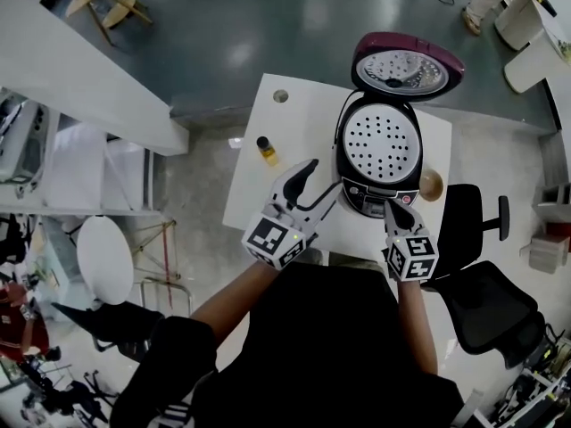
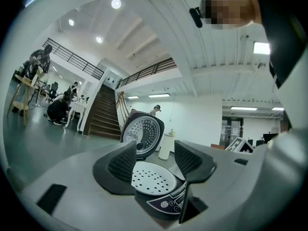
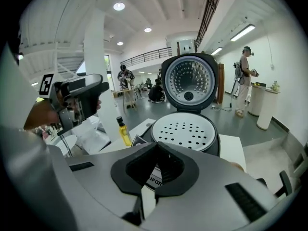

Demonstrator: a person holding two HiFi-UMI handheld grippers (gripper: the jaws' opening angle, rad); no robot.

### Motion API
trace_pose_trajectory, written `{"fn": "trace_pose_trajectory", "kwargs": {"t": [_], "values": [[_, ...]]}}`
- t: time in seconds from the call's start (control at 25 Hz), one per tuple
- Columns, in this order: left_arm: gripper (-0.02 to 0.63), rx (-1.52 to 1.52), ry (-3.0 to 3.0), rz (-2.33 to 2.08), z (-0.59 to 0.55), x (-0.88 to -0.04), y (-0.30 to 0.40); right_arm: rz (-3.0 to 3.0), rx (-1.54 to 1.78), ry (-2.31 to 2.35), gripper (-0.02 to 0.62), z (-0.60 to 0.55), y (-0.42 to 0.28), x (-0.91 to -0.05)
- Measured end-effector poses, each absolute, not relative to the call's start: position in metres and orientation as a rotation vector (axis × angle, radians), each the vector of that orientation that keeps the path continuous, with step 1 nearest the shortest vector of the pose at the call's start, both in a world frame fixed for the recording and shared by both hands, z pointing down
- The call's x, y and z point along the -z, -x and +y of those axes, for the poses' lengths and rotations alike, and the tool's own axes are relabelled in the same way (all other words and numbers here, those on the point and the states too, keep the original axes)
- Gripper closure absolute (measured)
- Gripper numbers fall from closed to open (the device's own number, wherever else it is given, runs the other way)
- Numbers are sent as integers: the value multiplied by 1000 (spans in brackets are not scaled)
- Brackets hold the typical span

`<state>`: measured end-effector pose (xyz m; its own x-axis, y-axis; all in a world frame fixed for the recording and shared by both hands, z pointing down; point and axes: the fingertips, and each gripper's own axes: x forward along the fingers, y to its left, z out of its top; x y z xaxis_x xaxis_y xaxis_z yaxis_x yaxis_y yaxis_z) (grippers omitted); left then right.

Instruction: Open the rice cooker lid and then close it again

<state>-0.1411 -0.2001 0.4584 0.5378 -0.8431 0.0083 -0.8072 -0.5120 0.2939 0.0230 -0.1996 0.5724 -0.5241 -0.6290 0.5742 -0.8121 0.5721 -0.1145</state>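
Before the open rice cooker [image 1: 379, 145], the left gripper [image 2: 155, 150] points level, jaws apart; the right gripper [image 3: 155, 149] tilts down, closed.

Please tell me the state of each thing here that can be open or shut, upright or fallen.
rice cooker lid: open, standing up at the back
perforated tray: in place, uncovered
left gripper: open, empty
right gripper: shut, empty
bottle: upright, capped
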Motion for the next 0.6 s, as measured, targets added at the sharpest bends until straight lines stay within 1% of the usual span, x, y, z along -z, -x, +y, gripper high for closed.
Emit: {"fn": "trace_pose_trajectory", "kwargs": {"t": [0.24,0.6], "values": [[380,181,-2588,-1380,-244,-430,124,-2390,-492,-1117,595,-207,-31,-547],[380,167,-2679,-1356,-306,-384,99,-2434,-529,-1069,595,-216,-42,-539]]}}
